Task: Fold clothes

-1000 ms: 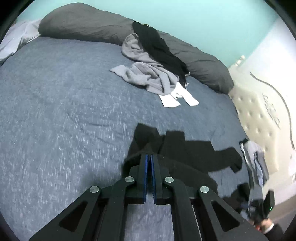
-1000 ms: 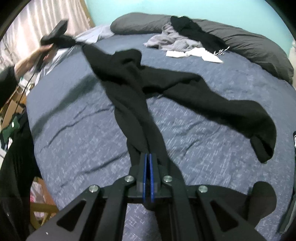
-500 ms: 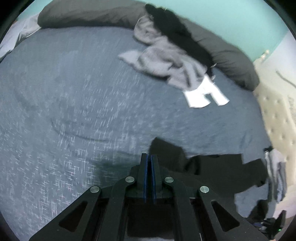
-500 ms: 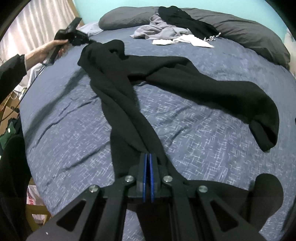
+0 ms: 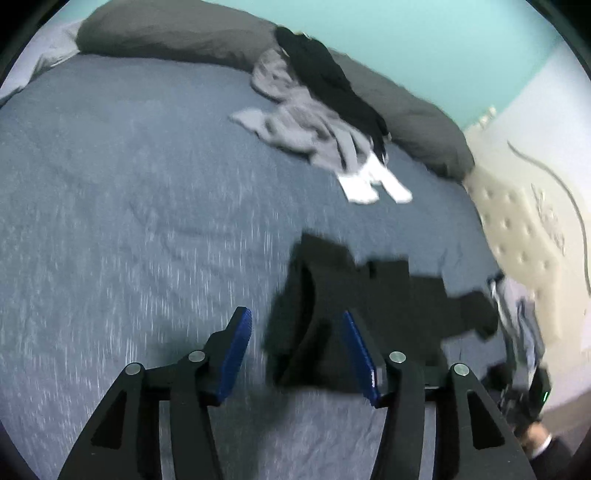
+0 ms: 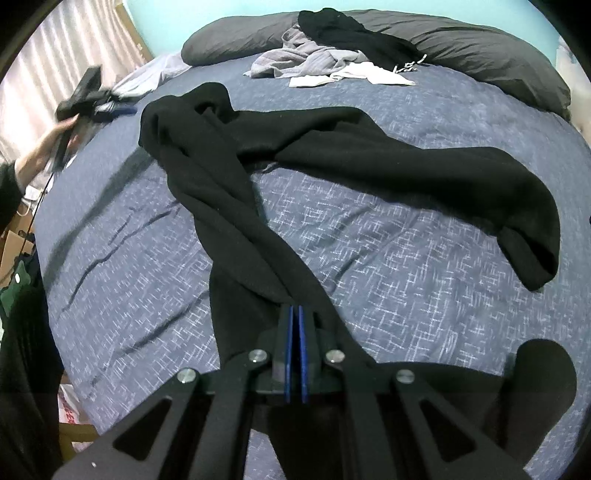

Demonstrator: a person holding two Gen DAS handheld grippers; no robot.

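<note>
A black garment (image 6: pixel 332 147) lies spread in two long legs across the blue bed cover (image 6: pixel 406 258). My right gripper (image 6: pixel 295 314) is shut on the near end of one leg. My left gripper (image 5: pixel 297 325) is open and empty, just above the cover, with the garment's far end (image 5: pixel 369 295) lying in front of it and to the right. In the right wrist view the left gripper (image 6: pixel 92 99) shows at the far left, apart from the garment.
A pile of grey, black and white clothes (image 5: pixel 317 125) lies against the long dark pillow (image 5: pixel 184 33) at the head of the bed. A padded cream headboard (image 5: pixel 524 236) stands at the right. More clothes (image 5: pixel 517 314) hang at the bed's right edge.
My left gripper has opened and let go of the black garment, which now lies on the cover. It has drawn back. My right gripper still holds its end.
</note>
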